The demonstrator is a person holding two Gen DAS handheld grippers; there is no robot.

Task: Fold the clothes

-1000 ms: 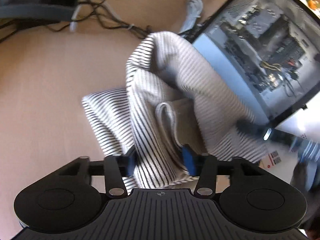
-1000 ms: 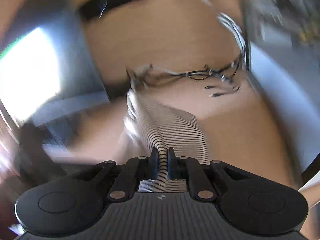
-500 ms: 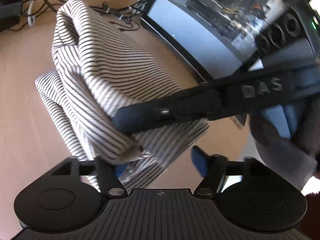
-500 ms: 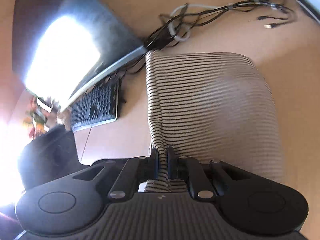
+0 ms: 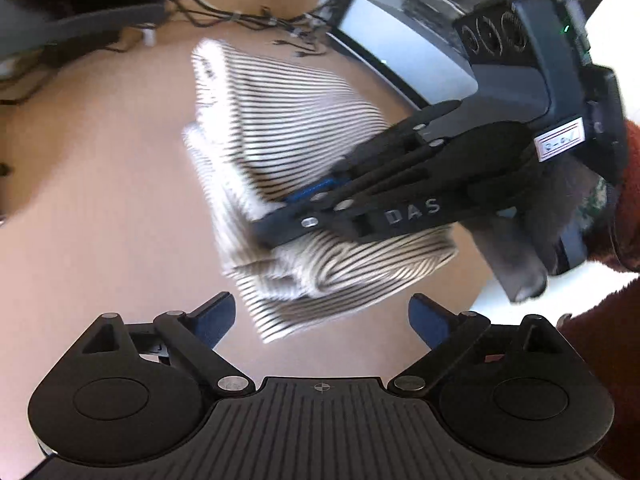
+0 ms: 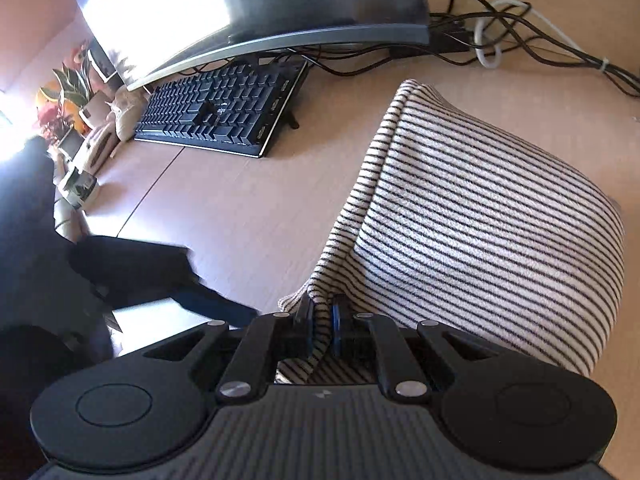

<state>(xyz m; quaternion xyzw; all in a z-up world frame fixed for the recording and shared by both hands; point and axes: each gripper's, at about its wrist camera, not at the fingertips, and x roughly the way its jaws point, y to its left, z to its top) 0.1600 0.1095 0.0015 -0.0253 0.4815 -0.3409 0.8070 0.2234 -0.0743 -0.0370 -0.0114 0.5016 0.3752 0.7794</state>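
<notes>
- Right wrist view: the right gripper (image 6: 322, 326) is clamping a fold of the cream, black-striped knit garment (image 6: 480, 232), which is draping over the light wooden tabletop (image 6: 240, 208).
- Left wrist view: the left gripper (image 5: 320, 316) is standing spread apart, holding nothing, just short of the bundle's near edge.
- Keeping the pinched layers aligned while laying them flat is looking wise.

Cream knit garment with thin black stripes (image 6: 480, 240), on a light tan wooden desk (image 6: 240, 208), black keyboard (image 6: 220, 116) beyond it, blue-padded black gripper fingers (image 6: 336, 328)
</notes>
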